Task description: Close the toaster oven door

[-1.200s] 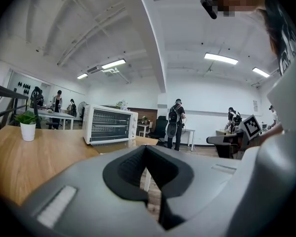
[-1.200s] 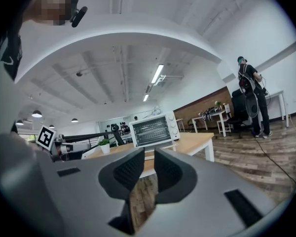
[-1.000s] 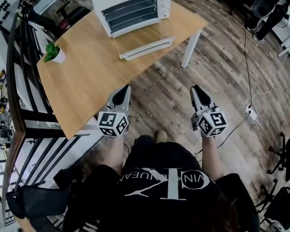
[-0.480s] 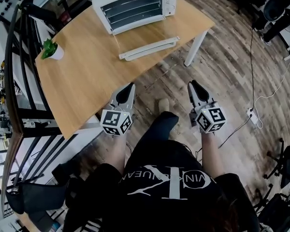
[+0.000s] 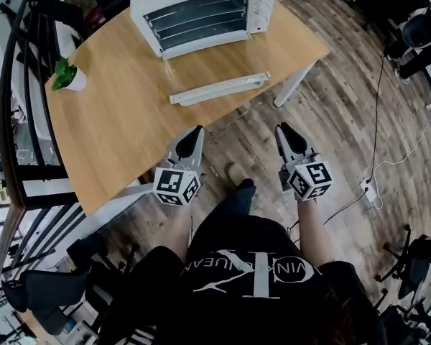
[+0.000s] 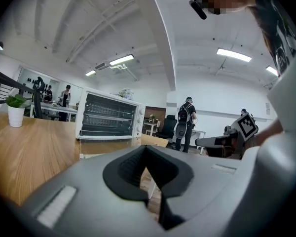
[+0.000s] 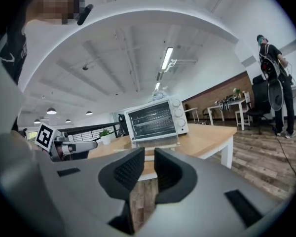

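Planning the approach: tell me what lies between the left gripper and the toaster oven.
Head view: only bare tabletop and the toaster oven's open door, lying flat.

Counter [image 5: 122, 121]: smooth light wood, satin. Toaster oven [image 5: 258, 9]: white painted metal, slight gloss, wire racks [image 6: 108, 117] bare metal. Floor [image 5: 330, 113]: darker grainy wood planks. Left tool [image 5: 194, 131], right tool [image 5: 281, 129]: matt grey plastic, black ribbed pads [image 7: 127, 172].

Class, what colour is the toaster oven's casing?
White; the toaster oven shows best in the head view.
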The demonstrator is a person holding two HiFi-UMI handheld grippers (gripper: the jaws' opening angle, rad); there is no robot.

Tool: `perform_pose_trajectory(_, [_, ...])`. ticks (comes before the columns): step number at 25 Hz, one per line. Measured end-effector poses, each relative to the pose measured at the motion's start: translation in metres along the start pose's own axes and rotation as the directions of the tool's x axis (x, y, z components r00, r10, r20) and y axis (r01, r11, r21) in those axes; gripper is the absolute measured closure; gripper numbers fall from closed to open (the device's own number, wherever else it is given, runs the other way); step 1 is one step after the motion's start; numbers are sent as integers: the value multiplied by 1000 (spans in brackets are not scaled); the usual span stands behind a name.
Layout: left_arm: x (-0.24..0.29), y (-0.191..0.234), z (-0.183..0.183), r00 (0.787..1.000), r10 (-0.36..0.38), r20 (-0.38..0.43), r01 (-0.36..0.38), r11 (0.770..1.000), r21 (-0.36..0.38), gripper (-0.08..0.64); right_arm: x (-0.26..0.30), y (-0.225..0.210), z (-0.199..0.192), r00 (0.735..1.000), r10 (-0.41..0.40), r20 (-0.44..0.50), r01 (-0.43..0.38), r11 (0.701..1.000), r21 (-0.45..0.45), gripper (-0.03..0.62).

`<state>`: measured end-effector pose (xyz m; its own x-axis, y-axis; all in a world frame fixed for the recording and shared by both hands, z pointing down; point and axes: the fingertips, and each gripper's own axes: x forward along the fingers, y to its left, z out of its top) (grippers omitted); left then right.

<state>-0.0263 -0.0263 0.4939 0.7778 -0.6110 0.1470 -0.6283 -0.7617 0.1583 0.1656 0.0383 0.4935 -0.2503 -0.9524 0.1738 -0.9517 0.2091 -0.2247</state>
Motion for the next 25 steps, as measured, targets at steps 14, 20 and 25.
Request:
perform_pose_trajectory(14, [39,34,-6,992,125,-30,-126,991,-36,555,81,-36,-16,989,102,-105,-100,995,25,566])
perform_pose_trajectory(20, [55,41,-9,989,141,-35,-142,989,-44,555,107,-57,-23,987,88,-133,-86,996,26,565])
perform_pose_trajectory(25, [65,47,-16,988,150,-46,-152,987,-51,554,127,-69,-33,983,91,-157,-89,996,21,560])
